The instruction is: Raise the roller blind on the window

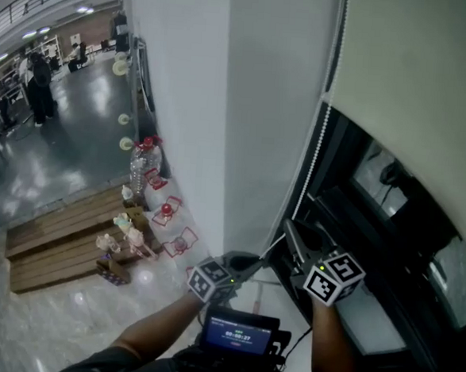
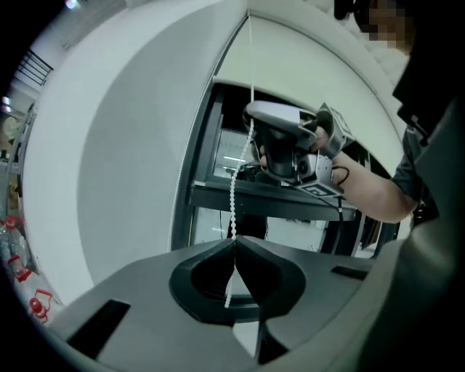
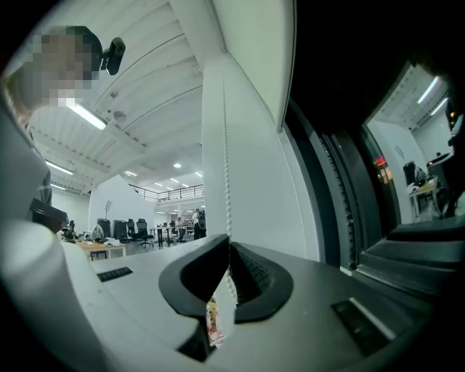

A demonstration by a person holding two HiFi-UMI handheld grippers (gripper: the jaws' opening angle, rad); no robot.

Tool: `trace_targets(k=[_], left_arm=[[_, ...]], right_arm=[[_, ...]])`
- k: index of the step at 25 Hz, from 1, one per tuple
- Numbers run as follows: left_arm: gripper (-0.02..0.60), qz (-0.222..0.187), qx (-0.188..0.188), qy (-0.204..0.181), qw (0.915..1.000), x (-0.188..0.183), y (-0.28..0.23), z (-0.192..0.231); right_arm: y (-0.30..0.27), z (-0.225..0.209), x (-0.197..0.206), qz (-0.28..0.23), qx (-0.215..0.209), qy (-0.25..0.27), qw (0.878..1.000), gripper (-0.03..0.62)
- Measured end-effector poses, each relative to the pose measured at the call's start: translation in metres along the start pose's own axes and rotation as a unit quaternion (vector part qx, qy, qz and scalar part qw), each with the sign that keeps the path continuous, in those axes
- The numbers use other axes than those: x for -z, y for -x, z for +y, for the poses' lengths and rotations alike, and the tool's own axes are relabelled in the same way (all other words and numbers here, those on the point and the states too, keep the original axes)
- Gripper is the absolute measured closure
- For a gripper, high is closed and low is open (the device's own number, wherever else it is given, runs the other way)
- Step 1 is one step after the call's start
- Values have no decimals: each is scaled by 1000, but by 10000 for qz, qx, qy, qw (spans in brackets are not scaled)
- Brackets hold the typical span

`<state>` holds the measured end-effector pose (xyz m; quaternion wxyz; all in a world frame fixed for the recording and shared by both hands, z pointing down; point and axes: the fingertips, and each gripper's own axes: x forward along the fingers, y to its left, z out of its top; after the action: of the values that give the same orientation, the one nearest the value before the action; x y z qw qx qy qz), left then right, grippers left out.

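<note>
left gripper (image 1: 261, 261) and right gripper (image 1: 292, 227) both clamped shut on the bead chain (image 1: 320, 140) at the window (image 1: 358, 222).
head view: roller blind (image 1: 416, 67) covered the upper window, chain hung at its left edge beside the white wall (image 1: 262, 104); glossy grey floor (image 1: 69, 146) and wooden pallets (image 1: 62, 241) lay below left. left gripper view: jaws closed on the chain, right gripper higher on it. right gripper view: jaws closed on the chain; open office with desks (image 3: 102, 247) behind.
</note>
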<state>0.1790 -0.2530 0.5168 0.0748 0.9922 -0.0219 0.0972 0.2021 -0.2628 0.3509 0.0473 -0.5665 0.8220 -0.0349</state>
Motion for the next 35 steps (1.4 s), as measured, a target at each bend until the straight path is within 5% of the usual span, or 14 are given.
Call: trace_targets(k=[9, 18, 22, 30, 35], left_arm=[[499, -482, -96, 195, 9986, -49, 41, -11], [499, -1468, 188, -384, 9882, -197, 45, -21], [499, -1502, 371, -708, 9854, -232, 35, -22], [499, -1684, 1151, -476, 9778, -284, 23, -29], [531, -1556, 1340, -736, 9759, -305, 22, -31]], right_arm=[[-2, -6, 3, 5, 106, 44, 9999, 585], [-2, -1, 4, 7, 58, -32, 10000, 585], [-2, 3, 4, 2, -20, 43, 10000, 585], [-2, 9, 3, 74, -58, 28, 10000, 585], [-3, 11, 4, 75, -67, 19, 9999, 585]])
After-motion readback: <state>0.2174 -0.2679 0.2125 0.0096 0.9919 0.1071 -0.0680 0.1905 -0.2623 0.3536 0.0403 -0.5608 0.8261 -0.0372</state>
